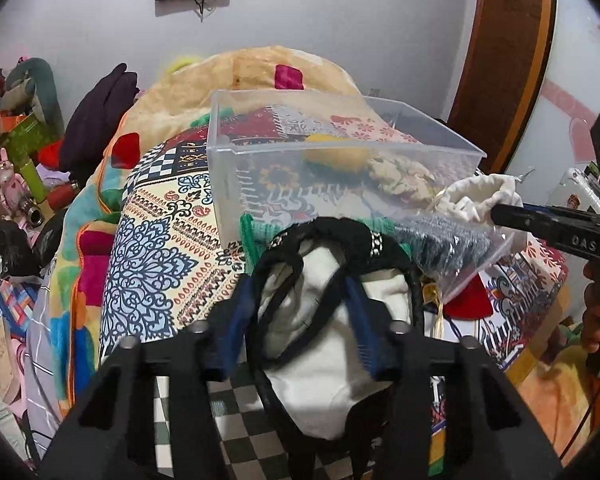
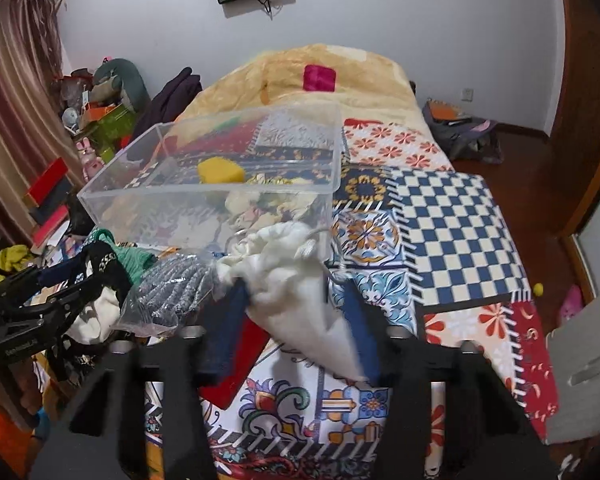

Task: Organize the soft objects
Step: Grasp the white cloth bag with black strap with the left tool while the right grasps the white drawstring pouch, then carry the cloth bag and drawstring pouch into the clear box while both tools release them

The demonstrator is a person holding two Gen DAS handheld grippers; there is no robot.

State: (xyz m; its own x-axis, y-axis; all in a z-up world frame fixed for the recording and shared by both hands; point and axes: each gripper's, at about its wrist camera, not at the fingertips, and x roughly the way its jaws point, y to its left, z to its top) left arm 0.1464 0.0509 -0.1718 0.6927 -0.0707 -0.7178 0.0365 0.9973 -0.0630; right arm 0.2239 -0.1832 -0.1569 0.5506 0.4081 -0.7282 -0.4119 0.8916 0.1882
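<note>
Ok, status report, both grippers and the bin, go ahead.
Left gripper around black-trimmed white garment. Right gripper around white cloth pouch. Clear plastic bin ahead, yellow sponge inside. Bagged grey item between.

A yellow sponge (image 2: 221, 171) is seen in the clear bin (image 2: 204, 196) at centre frame. A white pouch (image 2: 296, 292) and a blue-and-white checked patch (image 2: 456, 236) of the multicoloured patchwork bedspread (image 2: 380, 216) are noted right of centre.

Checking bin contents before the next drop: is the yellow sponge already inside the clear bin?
Yes, the yellow sponge lies on the floor of the clear bin, seen through its wall.
</note>
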